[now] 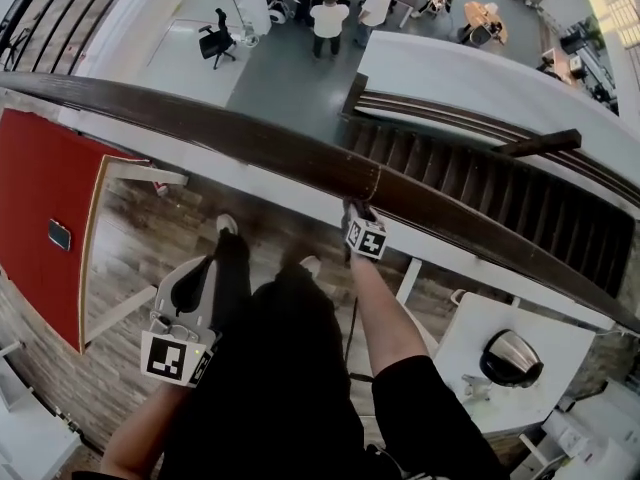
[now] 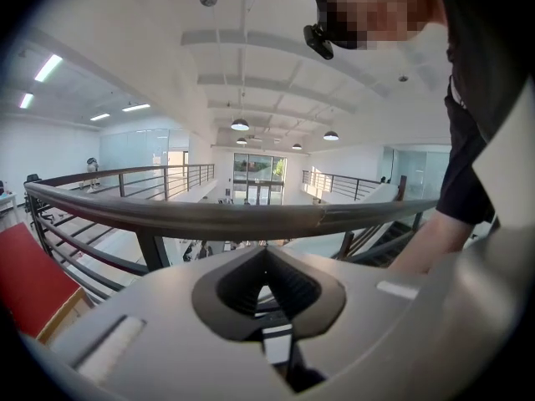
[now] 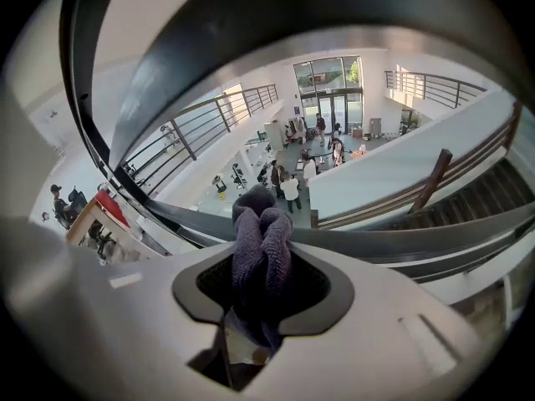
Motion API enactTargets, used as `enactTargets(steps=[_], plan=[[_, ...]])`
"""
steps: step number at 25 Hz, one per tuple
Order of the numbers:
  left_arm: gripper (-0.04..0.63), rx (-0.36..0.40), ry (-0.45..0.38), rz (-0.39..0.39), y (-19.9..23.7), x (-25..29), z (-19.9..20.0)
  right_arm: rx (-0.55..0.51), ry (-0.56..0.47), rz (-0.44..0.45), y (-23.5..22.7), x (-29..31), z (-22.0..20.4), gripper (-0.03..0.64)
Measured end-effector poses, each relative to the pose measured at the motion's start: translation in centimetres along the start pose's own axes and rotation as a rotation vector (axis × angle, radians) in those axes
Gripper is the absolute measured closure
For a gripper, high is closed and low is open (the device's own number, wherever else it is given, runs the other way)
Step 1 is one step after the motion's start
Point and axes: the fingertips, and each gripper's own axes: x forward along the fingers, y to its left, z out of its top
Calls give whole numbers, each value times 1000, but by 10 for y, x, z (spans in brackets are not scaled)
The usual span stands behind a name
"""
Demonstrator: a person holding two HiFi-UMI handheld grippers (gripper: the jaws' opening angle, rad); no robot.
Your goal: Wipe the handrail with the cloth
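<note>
The dark wooden handrail (image 1: pixel 250 138) sweeps across the head view from upper left to lower right, with an open lower floor beyond it where several people (image 1: pixel 328 18) stand among chairs. A staircase (image 1: pixel 480 183) descends just behind the rail at the right, and a red panel (image 1: pixel 40 218) stands on the plank floor at the left. The person's black-clothed body fills the lower middle, with both bare forearms reaching out. The left gripper (image 1: pixel 195 273) hangs low and well short of the rail, nose forward; in the left gripper view its jaws (image 2: pixel 266 261) meet at the tips with nothing between them, and the handrail (image 2: pixel 234 218) runs level across the scene ahead. The right gripper (image 1: pixel 356 208) is raised to the rail's near edge, beside a seam in the wood. Its jaws are clamped on a bunched purple-grey cloth (image 3: pixel 261 253), which bulges out past the tips. Whether the cloth actually touches the wood cannot be made out.
</note>
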Motion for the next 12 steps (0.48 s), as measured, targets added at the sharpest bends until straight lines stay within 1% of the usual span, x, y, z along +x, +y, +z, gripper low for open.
enactTargets(steps=[3,6,8,12], plan=[[597,-22,-45,15,-3,0,2,30,-18,-4,-1,-27,-18,497],[597,-57,-63,33,-10,3,5,61,-58,17,0,-59,-28,496],[597,-70,-70,23,-21,4,5,40,-85,37,5,-83,-30,496],[597,-86,-87,-49,-47,13,6,-41,-178,63,17,-135,-15,497]])
